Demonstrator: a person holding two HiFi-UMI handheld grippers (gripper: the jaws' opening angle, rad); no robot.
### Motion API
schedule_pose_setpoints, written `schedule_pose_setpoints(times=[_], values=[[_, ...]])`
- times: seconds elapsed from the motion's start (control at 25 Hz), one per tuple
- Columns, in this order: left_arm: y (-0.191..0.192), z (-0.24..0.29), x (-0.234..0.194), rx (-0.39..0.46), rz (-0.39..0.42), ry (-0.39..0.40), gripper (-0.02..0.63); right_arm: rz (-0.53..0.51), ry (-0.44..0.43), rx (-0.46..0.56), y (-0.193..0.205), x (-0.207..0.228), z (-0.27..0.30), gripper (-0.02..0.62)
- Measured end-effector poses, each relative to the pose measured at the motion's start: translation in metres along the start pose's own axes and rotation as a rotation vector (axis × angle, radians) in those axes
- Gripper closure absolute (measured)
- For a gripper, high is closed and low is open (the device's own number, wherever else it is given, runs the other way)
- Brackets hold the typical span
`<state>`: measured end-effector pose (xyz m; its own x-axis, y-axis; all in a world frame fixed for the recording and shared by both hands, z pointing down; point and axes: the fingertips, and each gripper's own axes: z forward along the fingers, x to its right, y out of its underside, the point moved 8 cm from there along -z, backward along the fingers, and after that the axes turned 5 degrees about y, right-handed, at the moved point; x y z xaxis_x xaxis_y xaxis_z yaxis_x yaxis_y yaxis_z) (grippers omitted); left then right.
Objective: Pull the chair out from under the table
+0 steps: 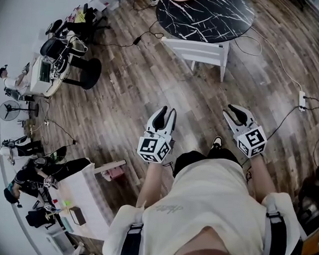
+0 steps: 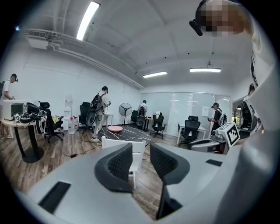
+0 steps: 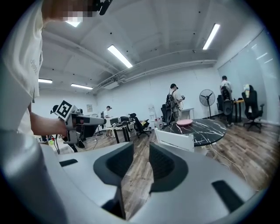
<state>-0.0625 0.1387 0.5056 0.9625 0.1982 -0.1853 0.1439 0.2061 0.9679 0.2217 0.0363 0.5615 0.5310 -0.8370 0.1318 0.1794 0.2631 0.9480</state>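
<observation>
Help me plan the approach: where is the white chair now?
In the head view the white chair sits top centre, pushed against the near edge of the black marble table.

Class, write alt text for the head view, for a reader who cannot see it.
Seen from above, a person holds a left tool and a right tool, both open and empty, out over a wooden floor toward a white chair tucked under a round black marble table.

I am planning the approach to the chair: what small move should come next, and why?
Probably step closer to the white chair: it sits tucked at the black table, and both the left gripper and right gripper are open, empty and well short of it.
</observation>
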Motion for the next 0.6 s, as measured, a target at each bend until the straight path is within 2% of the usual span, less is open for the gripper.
schedule_pose_setpoints(times=[0.2, 0.36, 0.48, 0.6], values=[[-0.006, 0.0, -0.004, -0.002, -0.005, -0.019, 0.469, 0.031, -0.002, -0.058, 0.015, 0.01, 0.004, 0.48], [0.007, 0.0, -0.019, -0.043, -0.042, -0.024, 0.469, 0.046, 0.013, -0.089, 0.017, 0.012, 0.016, 0.48], [0.017, 0.013, -0.039, -0.062, -0.073, -0.01, 0.469, 0.063, 0.03, -0.093, 0.014, 0.014, 0.035, 0.48], [0.02, 0.037, -0.057, -0.058, -0.088, 0.02, 0.469, 0.033, 0.032, -0.119, 0.008, 0.015, 0.057, 0.48]])
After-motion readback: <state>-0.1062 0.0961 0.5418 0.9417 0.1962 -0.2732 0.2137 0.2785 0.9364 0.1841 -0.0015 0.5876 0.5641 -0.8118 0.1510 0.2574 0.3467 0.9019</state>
